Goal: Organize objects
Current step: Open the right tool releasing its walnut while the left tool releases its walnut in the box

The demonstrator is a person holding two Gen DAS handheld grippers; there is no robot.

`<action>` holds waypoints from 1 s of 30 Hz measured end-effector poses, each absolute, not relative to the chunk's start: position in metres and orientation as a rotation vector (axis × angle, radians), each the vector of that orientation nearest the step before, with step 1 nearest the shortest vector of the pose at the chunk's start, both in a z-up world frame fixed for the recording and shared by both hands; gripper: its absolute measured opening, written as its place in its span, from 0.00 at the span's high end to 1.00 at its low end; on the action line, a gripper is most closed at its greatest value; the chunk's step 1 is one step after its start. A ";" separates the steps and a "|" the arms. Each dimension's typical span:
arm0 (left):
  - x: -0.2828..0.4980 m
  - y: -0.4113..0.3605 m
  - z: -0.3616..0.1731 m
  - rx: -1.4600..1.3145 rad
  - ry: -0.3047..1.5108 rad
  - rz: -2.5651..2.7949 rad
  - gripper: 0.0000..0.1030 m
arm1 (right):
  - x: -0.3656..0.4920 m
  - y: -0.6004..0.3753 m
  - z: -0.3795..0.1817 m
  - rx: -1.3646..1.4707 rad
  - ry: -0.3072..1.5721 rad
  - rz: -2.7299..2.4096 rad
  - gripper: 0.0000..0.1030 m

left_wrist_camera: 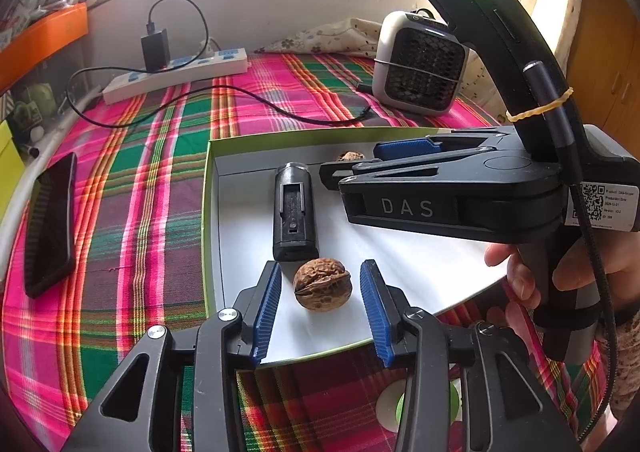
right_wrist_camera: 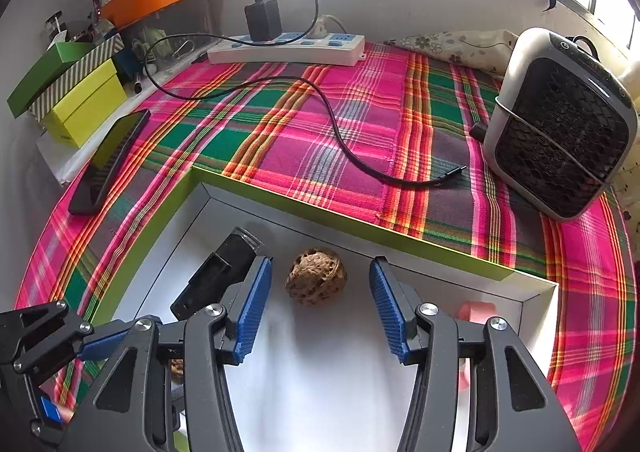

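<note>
Two walnuts are seen lying free in the box (left_wrist_camera: 212,188), a smooth walnut (left_wrist_camera: 322,283) between the wide left gripper (left_wrist_camera: 320,306), a rough walnut (right_wrist_camera: 316,282) between the wide right gripper (right_wrist_camera: 320,306), so withdrawal is probably needed next.

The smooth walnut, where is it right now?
In the left wrist view, the smooth walnut sits in the white tray, between the open left tongs, just before the black battery.

Our grippers, the left gripper (left_wrist_camera: 320,306) and the right gripper (right_wrist_camera: 320,308), are black plastic with ribbed blue pads and silver screws. The right one bears white "DAS" lettering, a QR label, a green light and a braided cable under a yellow rubber band.
</note>
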State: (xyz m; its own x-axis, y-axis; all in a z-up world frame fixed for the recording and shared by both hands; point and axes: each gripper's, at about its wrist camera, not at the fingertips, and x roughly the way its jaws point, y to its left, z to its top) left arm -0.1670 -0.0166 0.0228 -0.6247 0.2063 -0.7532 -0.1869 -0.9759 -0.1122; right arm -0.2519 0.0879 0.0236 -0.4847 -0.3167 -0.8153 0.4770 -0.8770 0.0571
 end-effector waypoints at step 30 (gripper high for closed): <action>-0.147 -0.022 0.036 -1.195 -0.051 2.695 0.58 | -0.231 0.100 0.038 1.210 0.167 -2.415 0.45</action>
State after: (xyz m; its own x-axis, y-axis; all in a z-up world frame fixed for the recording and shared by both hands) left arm -0.1471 -0.0221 0.0364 -0.6559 0.1890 -0.7308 -0.1611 -0.9809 -0.1091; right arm -0.2307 0.1002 0.0376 -0.5257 -0.3237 -0.7867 0.4288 -0.8995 0.0836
